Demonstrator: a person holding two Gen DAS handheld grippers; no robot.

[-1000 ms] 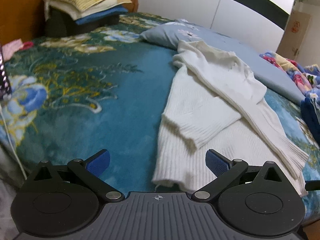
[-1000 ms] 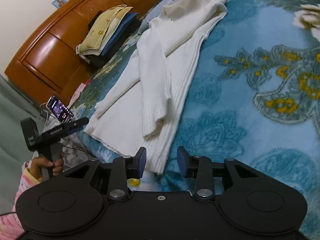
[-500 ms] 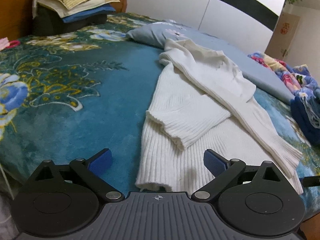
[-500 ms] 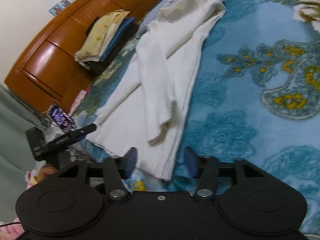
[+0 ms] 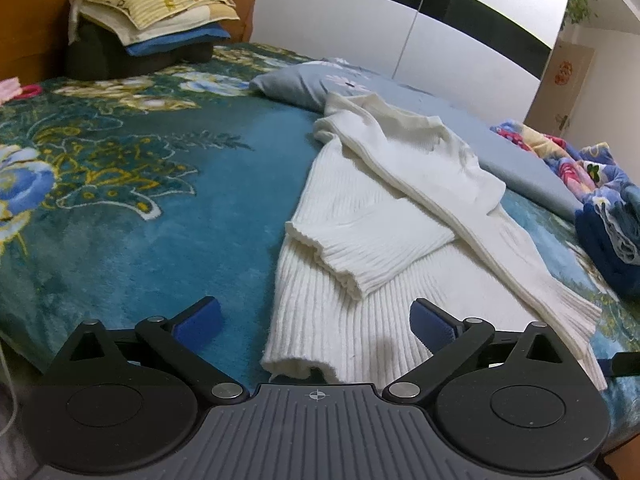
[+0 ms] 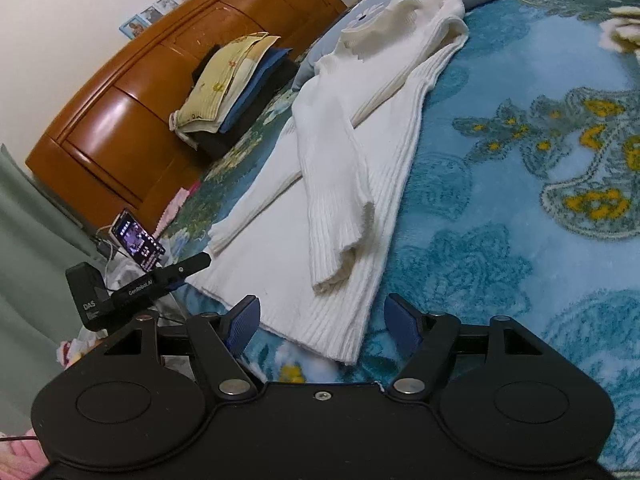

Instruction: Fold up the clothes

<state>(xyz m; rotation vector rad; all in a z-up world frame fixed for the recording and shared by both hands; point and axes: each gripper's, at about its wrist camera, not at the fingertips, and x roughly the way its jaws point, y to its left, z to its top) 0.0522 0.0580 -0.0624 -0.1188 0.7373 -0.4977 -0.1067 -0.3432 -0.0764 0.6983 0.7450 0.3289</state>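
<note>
1. On the bed, over a teal floral blanket, a white ribbed sweater lies spread out, hem toward the cameras, collar at the far end resting on a grey-blue pillow.
2. Both sleeves are folded in across the sweater body. In the left wrist view one sleeve cuff lies over the lower front; the other sleeve runs diagonally to the right edge, cuff near the hem.
3. Left gripper: jaws spread wide, nothing held. Blue pads straddle the hem's left corner; that corner lies between the fingers, not touched as far as visible.
4. Right gripper: jaws wide apart, nothing held. The hem's right corner lies between the pads, and contact cannot be confirmed.
5. From the right wrist view, the left gripper's body shows at the left, beyond the sweater's opposite hem corner.
6. Background: stack of folded clothes at the far left of the bed against a wooden headboard; a lit phone beside the bed; a colourful bundle of fabric at the right edge.
</note>
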